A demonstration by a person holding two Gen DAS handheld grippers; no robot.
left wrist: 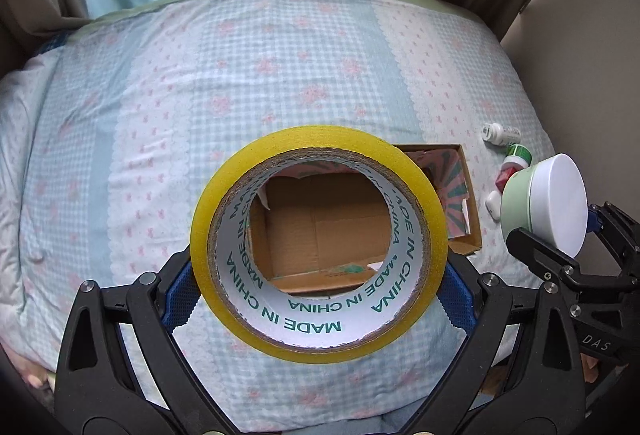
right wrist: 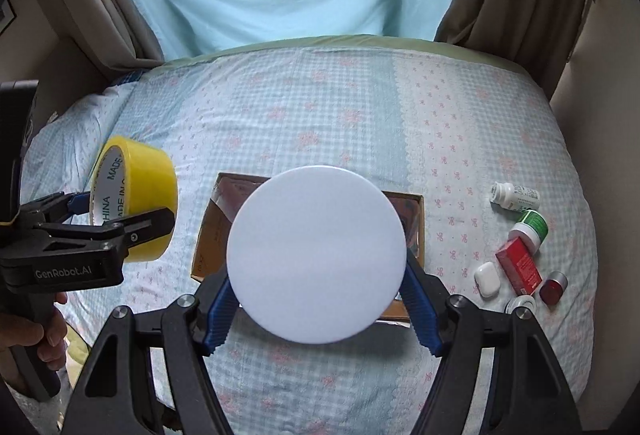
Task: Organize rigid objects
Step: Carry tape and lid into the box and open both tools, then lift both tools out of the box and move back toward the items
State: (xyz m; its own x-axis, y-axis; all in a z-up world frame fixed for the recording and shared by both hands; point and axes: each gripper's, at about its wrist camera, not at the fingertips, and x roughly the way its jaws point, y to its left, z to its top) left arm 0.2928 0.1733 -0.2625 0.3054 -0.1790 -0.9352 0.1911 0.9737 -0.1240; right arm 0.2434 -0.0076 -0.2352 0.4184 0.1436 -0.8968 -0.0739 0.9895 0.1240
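Step in hand: I judge both loads are on their way into the open brown cardboard box (right wrist: 416, 231) lying on the bed (right wrist: 320, 107) with its checked, flowered sheet.
Left claw (left wrist: 316, 289): clenched on the yellow roll of packing tape (left wrist: 224, 191), blue pads pressing its outer sides, the roll held up off the bed with its hole facing my camera; the box interior shows through it.
Right claw (right wrist: 320, 299): clenched on the round pale-green jar with a white lid (right wrist: 318, 255), lid towards my camera, hiding much of the box behind it.
Doing it well: I would bring one claw over the box at a time, since the two stand close side by side, lower each load right down inside, then release, so nothing bounces on the soft bedding.
Still waiting: a white pill bottle (right wrist: 514, 196), a green-labelled white jar (right wrist: 531, 227), a red carton (right wrist: 519, 266), a white earbud case (right wrist: 487, 279) and a dark red cap (right wrist: 553, 287) lie right of the box.
Writing: "MADE IN CHINA" repeats in green inside the tape core; "GenRobot.AI" on the left claw's body; "DAS" on the right one's. The small labels are too small to read.
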